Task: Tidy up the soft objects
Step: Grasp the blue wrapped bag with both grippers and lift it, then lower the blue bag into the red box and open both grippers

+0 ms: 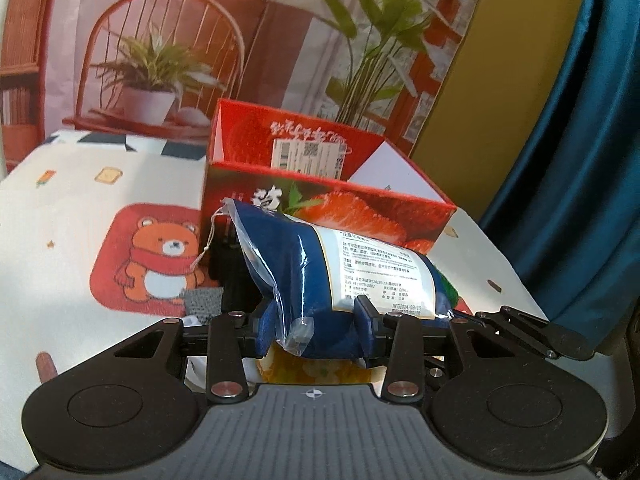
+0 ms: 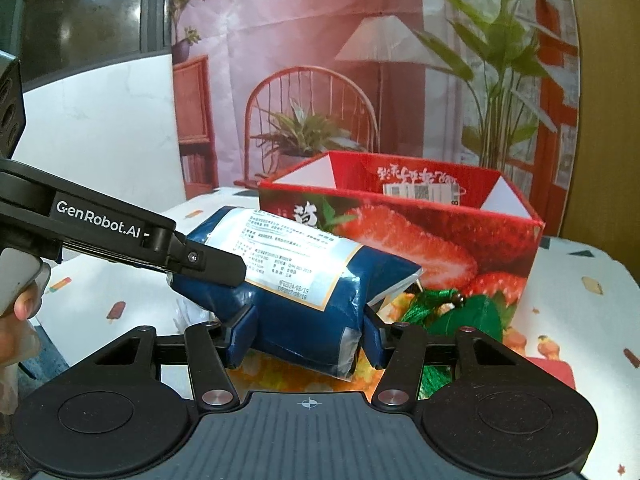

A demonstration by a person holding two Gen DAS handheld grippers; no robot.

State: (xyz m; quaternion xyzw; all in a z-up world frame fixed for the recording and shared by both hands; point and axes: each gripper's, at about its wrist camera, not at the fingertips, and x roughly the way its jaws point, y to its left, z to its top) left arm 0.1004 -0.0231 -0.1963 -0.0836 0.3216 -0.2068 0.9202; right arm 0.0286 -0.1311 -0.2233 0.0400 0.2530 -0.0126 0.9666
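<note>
A soft blue pack with a white label (image 1: pixel 340 276) is held just above the table, in front of an open red strawberry box (image 1: pixel 320 196). My left gripper (image 1: pixel 316 328) is shut on one end of the pack. My right gripper (image 2: pixel 308 336) is shut on the other end of the same pack (image 2: pixel 296 280). In the right wrist view the left gripper's fingers (image 2: pixel 208 262) press the pack's left end. The box (image 2: pixel 400 232) stands behind the pack. A green tasselled soft item (image 2: pixel 452 312) lies between the pack and the box.
The table has a white cloth (image 1: pixel 72 216) with a bear print. A yellow-orange packet (image 2: pixel 280 372) lies under the pack. A grey knitted piece (image 1: pixel 200 300) lies to the left. A printed room backdrop stands behind; a blue curtain (image 1: pixel 580 160) hangs at right.
</note>
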